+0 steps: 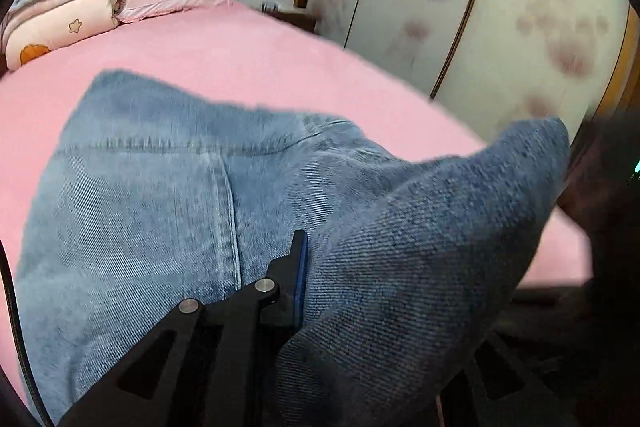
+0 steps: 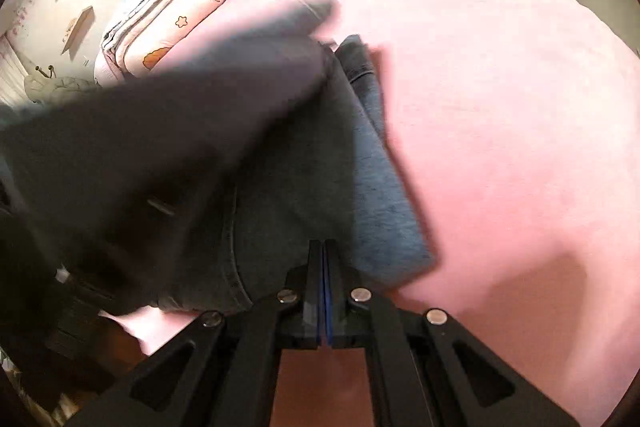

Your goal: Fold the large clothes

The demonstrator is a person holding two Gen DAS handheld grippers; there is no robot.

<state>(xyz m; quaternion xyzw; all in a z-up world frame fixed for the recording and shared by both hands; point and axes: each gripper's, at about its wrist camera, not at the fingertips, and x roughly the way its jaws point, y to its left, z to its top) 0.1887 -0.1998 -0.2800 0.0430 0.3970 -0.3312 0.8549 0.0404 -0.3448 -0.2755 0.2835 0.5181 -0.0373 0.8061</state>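
Left hand-held gripper [image 1: 308,267]: clamped on a lifted fold of the blue jeans [image 1: 160,207], which lie spread on the pink bed [image 1: 240,59]. Right hand-held gripper [image 2: 323,267]: jaws fully closed, nothing between them, hovering over the jeans' edge.

Home bedroom: bed [image 1: 240,47], wardrobe [image 1: 460,7].

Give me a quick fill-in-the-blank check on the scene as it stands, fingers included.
1. The garment being folded is a pair of blue ____.
2. The jeans lie on a bed with a ____ sheet.
3. The right gripper has its fingers ____, with nothing visible between them.
4. In the left view, denim is draped over the ____ gripper, hiding one finger.

Missing words: jeans; pink; shut; left
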